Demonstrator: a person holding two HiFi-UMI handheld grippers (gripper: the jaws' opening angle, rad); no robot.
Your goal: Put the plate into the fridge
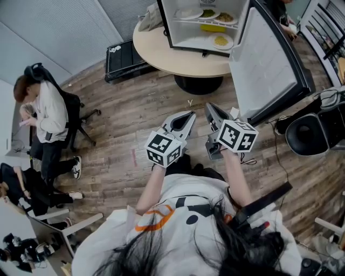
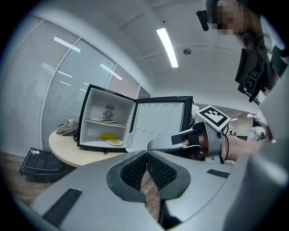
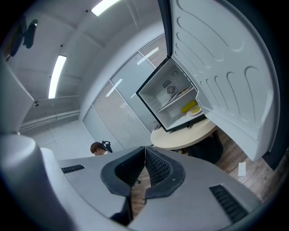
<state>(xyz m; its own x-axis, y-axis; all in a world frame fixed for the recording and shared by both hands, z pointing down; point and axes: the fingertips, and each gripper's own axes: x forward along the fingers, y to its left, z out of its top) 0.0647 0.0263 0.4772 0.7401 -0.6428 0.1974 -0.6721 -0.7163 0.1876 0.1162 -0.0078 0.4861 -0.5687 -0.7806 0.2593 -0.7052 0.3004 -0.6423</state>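
Observation:
A small white fridge [image 1: 188, 49] stands open on the round table [image 1: 159, 51], its door [image 1: 267, 64] swung out to the right. Inside it, plates of food rest on the upper shelf [image 1: 190, 13], and another plate [image 1: 221, 40] lies on the fridge floor beside a yellow item [image 1: 213, 28]. Both grippers are held close in front of my body, well short of the table. My left gripper [image 1: 191, 114] is shut and empty, as the left gripper view [image 2: 146, 153] shows. My right gripper [image 1: 209, 105] is shut on nothing too, its tips meeting [image 3: 145, 148].
A black case [image 1: 124, 59] lies on the wooden floor left of the table. A seated person [image 1: 46, 113] on an office chair is at the far left. A round black device [image 1: 307, 135] with cables sits on the floor at the right, under the fridge door.

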